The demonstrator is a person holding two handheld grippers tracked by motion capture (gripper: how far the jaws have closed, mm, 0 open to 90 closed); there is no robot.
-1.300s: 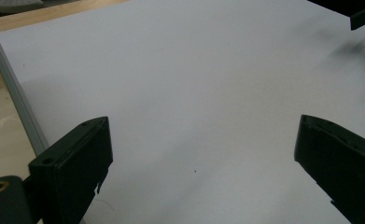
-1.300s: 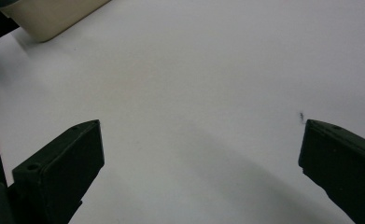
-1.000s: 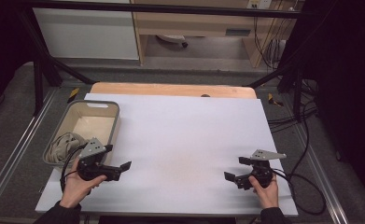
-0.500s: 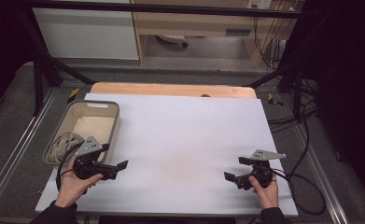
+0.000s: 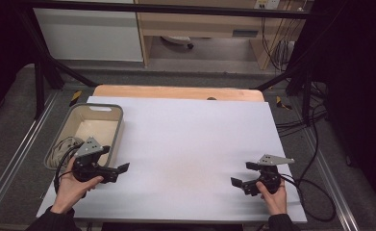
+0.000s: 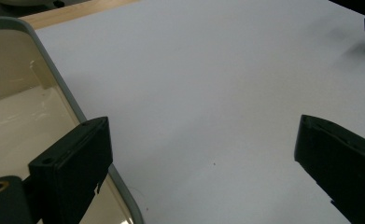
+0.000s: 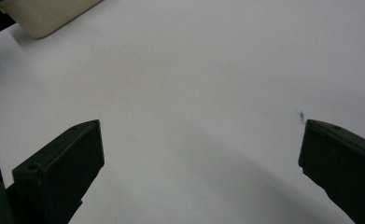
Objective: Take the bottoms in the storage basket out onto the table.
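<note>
Beige rectangular plastic bin (image 5: 109,113) with grey rim, at left edge of white desk (image 5: 185,144), coiled pale cord (image 5: 63,146) inside. Left claw (image 5: 115,161) spread wide, empty, beside bin's near corner. Right claw (image 5: 245,174) spread wide, empty, near desk's front right

Between your two hands the white table top (image 5: 190,144) lies bare across the frame's middle and upper right. The one obstacle is the beige bin (image 5: 109,139) at left, just beside your left gripper (image 5: 112,163).
</note>
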